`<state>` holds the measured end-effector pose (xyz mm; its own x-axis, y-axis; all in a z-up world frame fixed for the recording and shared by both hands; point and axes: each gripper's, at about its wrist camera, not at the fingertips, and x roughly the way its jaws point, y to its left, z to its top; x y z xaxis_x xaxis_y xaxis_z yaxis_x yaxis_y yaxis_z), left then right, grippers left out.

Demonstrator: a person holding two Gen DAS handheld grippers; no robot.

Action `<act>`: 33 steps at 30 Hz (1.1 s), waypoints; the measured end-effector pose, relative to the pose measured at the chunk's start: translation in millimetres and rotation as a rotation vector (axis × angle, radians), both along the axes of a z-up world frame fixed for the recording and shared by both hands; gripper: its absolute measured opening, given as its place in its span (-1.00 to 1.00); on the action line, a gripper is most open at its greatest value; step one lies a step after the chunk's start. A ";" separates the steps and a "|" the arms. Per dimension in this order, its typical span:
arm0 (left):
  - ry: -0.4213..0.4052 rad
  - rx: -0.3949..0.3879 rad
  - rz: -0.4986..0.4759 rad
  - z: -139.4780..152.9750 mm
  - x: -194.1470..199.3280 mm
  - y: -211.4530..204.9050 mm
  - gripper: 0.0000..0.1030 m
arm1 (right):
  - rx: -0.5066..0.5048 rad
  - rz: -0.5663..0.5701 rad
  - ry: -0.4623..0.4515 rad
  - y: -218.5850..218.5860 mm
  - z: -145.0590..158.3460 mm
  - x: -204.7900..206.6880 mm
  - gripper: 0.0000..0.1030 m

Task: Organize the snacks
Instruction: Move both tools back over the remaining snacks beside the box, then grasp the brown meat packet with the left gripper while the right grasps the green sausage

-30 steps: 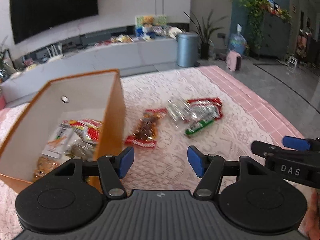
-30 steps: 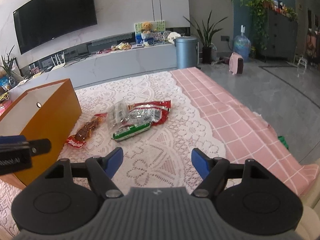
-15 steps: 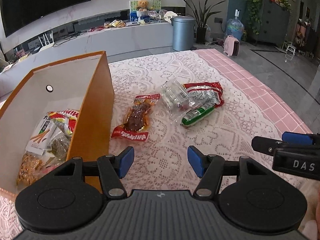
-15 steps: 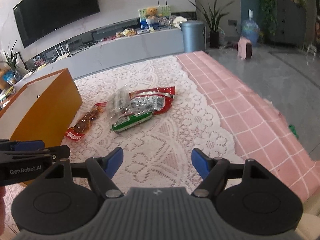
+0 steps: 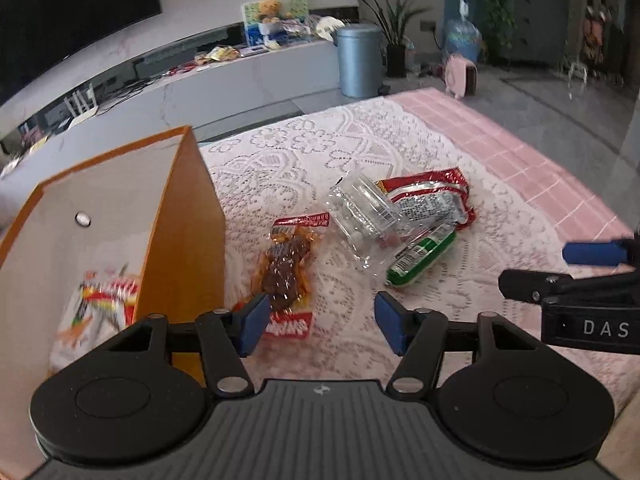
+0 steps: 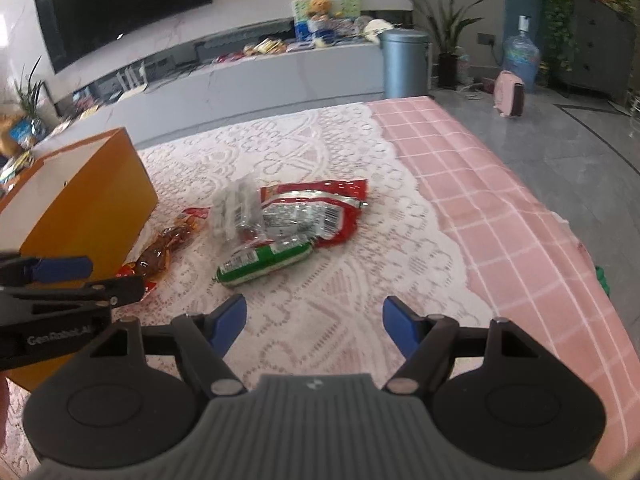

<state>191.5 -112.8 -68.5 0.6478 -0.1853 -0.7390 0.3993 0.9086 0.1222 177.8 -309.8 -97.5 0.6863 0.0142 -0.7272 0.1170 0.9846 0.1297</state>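
- Left gripper (image 5: 318, 322) is spread wide and holds nothing; its left blue pad overlaps the near end of the meat snack packet (image 5: 287, 270), contact unclear
- Right gripper (image 6: 314, 326) is also wide apart and empty, above the lace tabletop (image 6: 320, 152)
- Just ahead of it lies the green sausage (image 6: 264, 262), touching the red packet (image 6: 316, 210) and clear bag (image 6: 234, 210)
- Orange box (image 5: 182, 236) stands left of the left gripper, snacks inside
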 end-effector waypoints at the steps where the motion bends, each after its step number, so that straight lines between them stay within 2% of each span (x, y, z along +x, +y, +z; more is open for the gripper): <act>1: 0.001 0.018 -0.009 -1.0 5.0 -2.1 0.22 | -0.010 0.009 0.001 1.1 -1.2 6.3 0.40; 3: 0.013 0.041 -0.022 -4.6 15.8 -5.2 0.15 | -0.001 0.005 -0.001 -0.4 -3.1 17.6 0.38; 5: 0.044 0.048 -0.021 -9.4 27.3 -7.4 0.08 | 0.045 -0.001 0.010 -4.3 -6.5 29.6 0.28; 9: 0.081 0.051 0.016 -20.1 46.2 -9.9 0.04 | 0.140 -0.025 0.029 -8.1 -14.0 56.0 0.23; 11: 0.095 0.050 0.028 -24.9 53.3 -10.7 0.01 | 0.168 -0.053 0.046 -8.7 -19.5 65.8 0.04; 14: 0.097 0.056 0.044 -31.1 62.2 -11.9 0.00 | 0.217 -0.086 0.085 -11.1 -30.4 77.8 -0.09; 17: 0.109 0.062 0.044 -37.6 69.4 -13.2 0.01 | 0.246 -0.092 0.109 -12.5 -38.6 84.9 -0.10; 21: 0.084 0.091 0.041 -42.4 72.1 -18.2 0.01 | 0.282 -0.069 0.110 -9.7 -42.8 90.2 -0.08; 23: 0.081 0.094 0.045 -44.1 74.0 -19.0 0.01 | 0.280 -0.048 0.109 -6.7 -44.2 92.5 0.06; 28: 0.082 0.123 0.047 -50.9 78.6 -20.6 0.02 | 0.212 0.013 0.084 4.4 -46.2 97.6 0.11; 30: 0.083 0.116 0.045 -51.7 80.4 -18.6 0.03 | 0.164 0.041 0.078 10.9 -46.0 98.1 0.10; 33: 0.089 0.109 0.050 -50.8 80.4 -17.5 -0.14 | 0.126 0.057 0.080 12.2 -45.1 95.7 -0.12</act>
